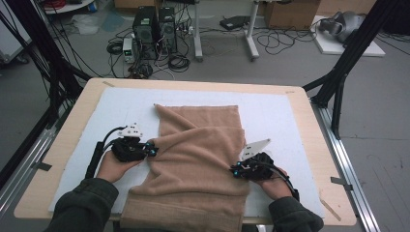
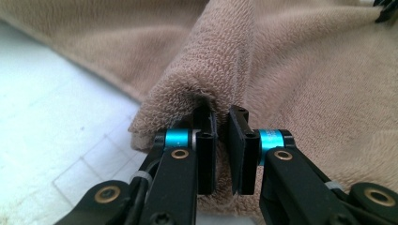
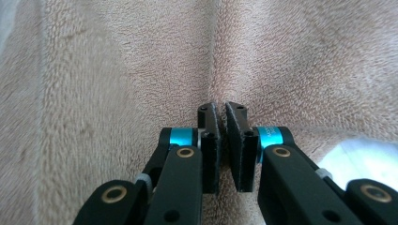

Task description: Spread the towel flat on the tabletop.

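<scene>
A tan terry towel [image 1: 198,145] lies rumpled down the middle of the white mat [image 1: 275,116], and its near end hangs over the table's front edge. My left gripper [image 1: 153,151] is at the towel's left edge. In the left gripper view its jaws [image 2: 223,110] stand close together, pinching a raised fold of the towel [image 2: 291,70]. My right gripper [image 1: 235,170] is at the towel's right edge. In the right gripper view it [image 3: 220,107] is nearly closed, with a crease of the towel [image 3: 117,70] caught between the pads.
The mat covers a light wooden table [image 1: 72,125] between black frame posts [image 1: 338,92]. On the floor behind stand computer towers [image 1: 154,29] with tangled cables, a white stand's legs [image 1: 249,34] and a cardboard box [image 1: 290,14]. Bare mat shows on both sides of the towel.
</scene>
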Tool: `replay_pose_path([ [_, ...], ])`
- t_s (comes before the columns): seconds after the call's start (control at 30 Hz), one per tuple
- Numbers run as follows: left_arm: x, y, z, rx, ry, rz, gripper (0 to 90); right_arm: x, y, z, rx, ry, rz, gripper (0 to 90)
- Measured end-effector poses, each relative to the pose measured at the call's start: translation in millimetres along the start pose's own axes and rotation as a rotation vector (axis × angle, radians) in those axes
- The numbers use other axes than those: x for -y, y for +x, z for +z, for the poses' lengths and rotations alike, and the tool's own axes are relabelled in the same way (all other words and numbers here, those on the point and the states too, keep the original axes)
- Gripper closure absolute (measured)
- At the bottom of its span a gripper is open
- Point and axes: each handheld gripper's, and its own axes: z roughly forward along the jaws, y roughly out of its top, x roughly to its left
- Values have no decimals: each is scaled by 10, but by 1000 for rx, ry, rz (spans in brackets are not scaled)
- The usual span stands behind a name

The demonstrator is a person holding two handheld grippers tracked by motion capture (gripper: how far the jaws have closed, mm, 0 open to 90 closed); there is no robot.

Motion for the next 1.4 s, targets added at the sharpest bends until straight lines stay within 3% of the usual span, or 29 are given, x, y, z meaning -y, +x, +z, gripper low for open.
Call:
replay_pose_path([
  [0.17,-77,35,175,-35,-66,-70,817,59,-31,-160,37,0,8,843],
  [0.27,-63,98,289,-47,-56,-115,788,117,-93,-201,57,-4,42,841],
  [0.33,-50,116,272,-45,-46,-119,704,147,-129,-182,61,5,54,839],
  [0.5,-25,22,41,-49,-33,-47,597,129,-94,-179,68,-16,51,760],
  [0.67,102,-125,-126,-19,-39,5,618,65,13,-248,75,-54,17,721],
  [0.8,250,-217,-92,46,5,24,721,86,61,-193,50,-32,10,695],
  [0.87,300,-250,-10,68,77,44,731,106,70,-149,29,-19,15,675],
  [0.93,322,-298,69,65,117,81,698,109,77,-113,21,-13,16,640],
  [1.03,309,-358,94,44,119,118,631,84,88,-73,15,-6,14,620],
  [1.1,314,-390,93,22,120,142,667,64,100,-32,18,5,9,651],
  [1.17,319,-433,83,23,123,162,802,49,123,2,22,-1,9,774],
  [1.2,324,-457,81,12,121,172,846,43,117,26,-5,1,13,826],
  [1.33,422,-458,3,11,82,127,868,28,163,76,-22,-8,10,869],
  [1.4,496,-483,-79,5,70,126,868,35,193,77,-28,-21,4,881],
])
